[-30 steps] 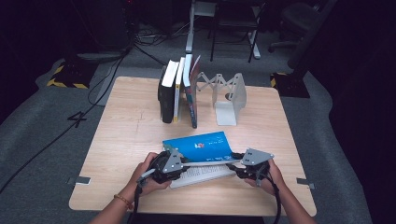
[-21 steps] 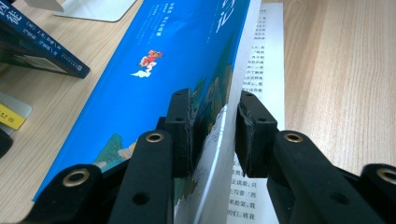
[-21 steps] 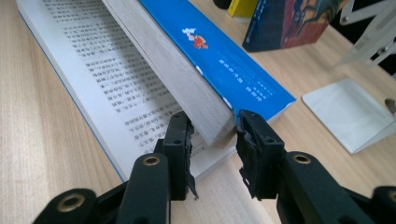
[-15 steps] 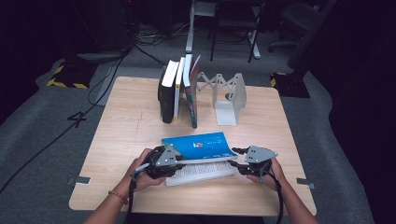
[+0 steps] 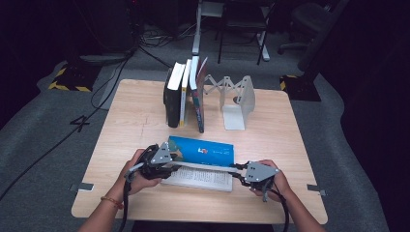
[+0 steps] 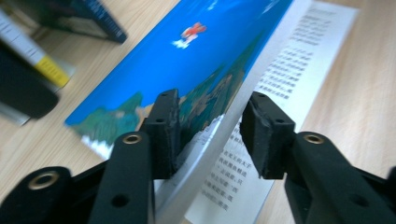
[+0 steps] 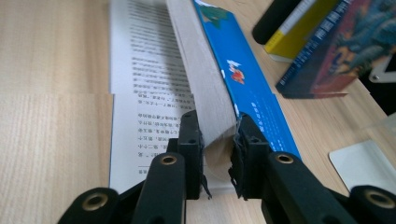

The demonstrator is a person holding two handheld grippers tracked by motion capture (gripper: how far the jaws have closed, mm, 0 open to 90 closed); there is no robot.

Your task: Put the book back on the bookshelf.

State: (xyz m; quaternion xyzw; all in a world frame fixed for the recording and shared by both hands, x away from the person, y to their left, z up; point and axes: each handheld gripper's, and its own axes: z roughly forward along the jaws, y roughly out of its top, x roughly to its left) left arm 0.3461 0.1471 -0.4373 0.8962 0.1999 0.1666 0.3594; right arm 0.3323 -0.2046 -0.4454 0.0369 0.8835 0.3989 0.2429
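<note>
A book with a blue cover [image 5: 200, 151] lies open on the table, its printed page [image 5: 198, 178] flat toward the near edge. The left gripper [image 5: 167, 162] sits at the book's left end. Its jaws [image 6: 212, 105] have just been opening: the raised cover and page block [image 6: 201, 42] stand between them, with a gap at one pad. The right gripper [image 5: 241, 171] is at the book's right end. Its jaws [image 7: 217, 121] have just been closing and now pinch the upright block of pages [image 7: 201, 84].
Several books [image 5: 183, 92] stand upright in a row at the back of the wooden table [image 5: 135, 125]. Next to them on the right is a white expanding bookend [image 5: 239, 99]. Chairs and cables lie on the dark floor beyond the table.
Both hands have shifted slightly at the book's ends, the left one a little outward. The book stays in the same place with its blue half still raised.
</note>
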